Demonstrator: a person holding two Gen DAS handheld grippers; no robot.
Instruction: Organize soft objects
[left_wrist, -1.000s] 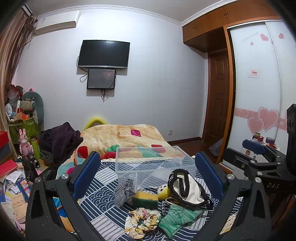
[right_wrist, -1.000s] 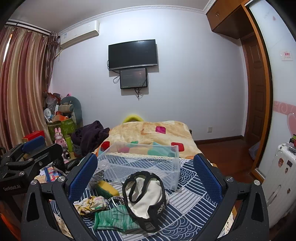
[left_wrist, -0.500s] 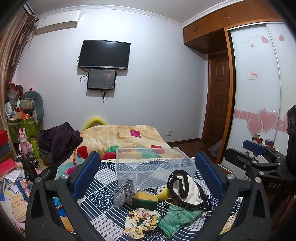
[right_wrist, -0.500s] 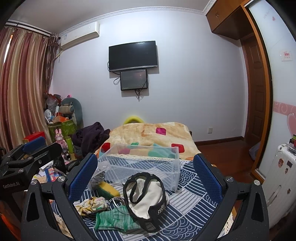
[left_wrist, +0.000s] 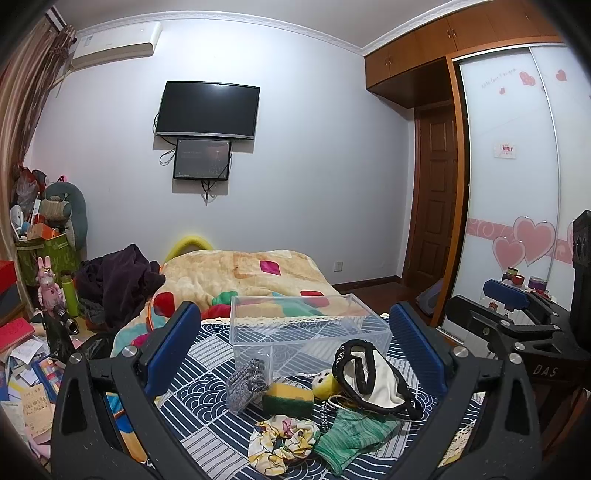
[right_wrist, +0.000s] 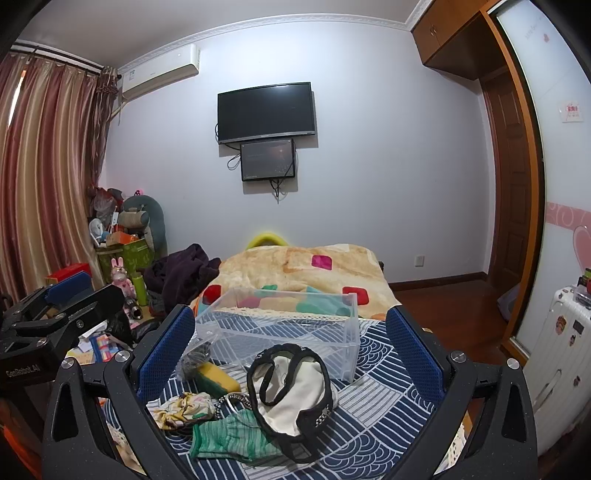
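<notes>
Soft objects lie before the clear bin; both grippers' jaws wide, one marked "DAS", other "GenRobot.AI".

Bed w/ blue patterned cover; on it a clear plastic box, sponge, grey scrubber, floral scrunchie, green cloth, black-trimmed white cloth & yellow ball; beige blanket behind the box

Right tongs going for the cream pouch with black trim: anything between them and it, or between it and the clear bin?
Nothing visible blocks either path. The right tongs are open with the cream fabric pouch with black trim straight ahead. The clear plastic bin sits open-topped just behind it; the green striped cloth lies nearer the camera, beside the pouch.
</notes>
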